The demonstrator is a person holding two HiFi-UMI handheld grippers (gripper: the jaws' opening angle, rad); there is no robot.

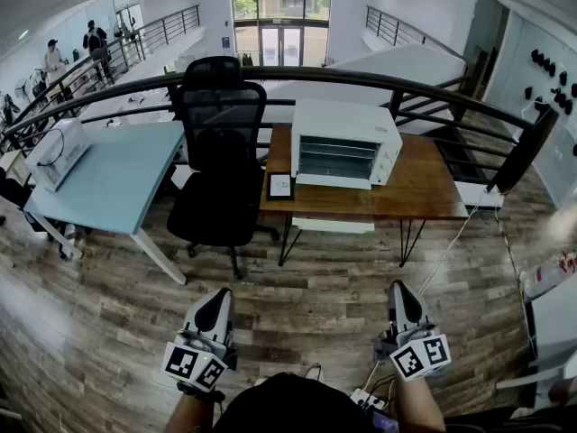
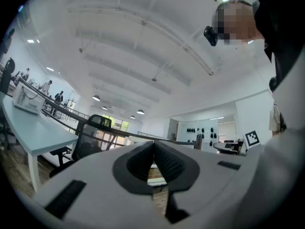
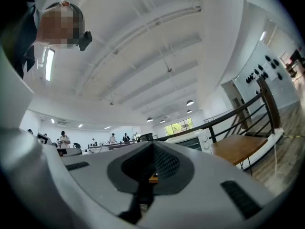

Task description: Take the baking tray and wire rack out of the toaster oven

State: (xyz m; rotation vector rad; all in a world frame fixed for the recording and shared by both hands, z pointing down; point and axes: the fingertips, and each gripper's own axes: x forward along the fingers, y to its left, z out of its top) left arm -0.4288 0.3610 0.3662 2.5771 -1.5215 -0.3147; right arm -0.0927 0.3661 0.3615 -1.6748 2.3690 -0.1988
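Observation:
A white toaster oven (image 1: 343,142) stands on the brown wooden table (image 1: 424,192) ahead, its glass door closed. The tray and rack inside cannot be made out. My left gripper (image 1: 216,309) is low at the bottom left, far from the table, with its jaws shut on nothing. My right gripper (image 1: 403,298) is at the bottom right, also shut and empty. In the left gripper view the left gripper (image 2: 153,152) has its pads pressed together. In the right gripper view the right gripper (image 3: 152,149) is closed, and the oven (image 3: 190,138) shows beyond it.
A black office chair (image 1: 219,152) stands left of the wooden table, beside a light blue table (image 1: 117,174) with a white appliance (image 1: 56,152). A small framed card (image 1: 280,186) sits on the wooden table's front left. A black railing (image 1: 379,79) runs behind. Cables (image 1: 442,260) trail over the wood floor.

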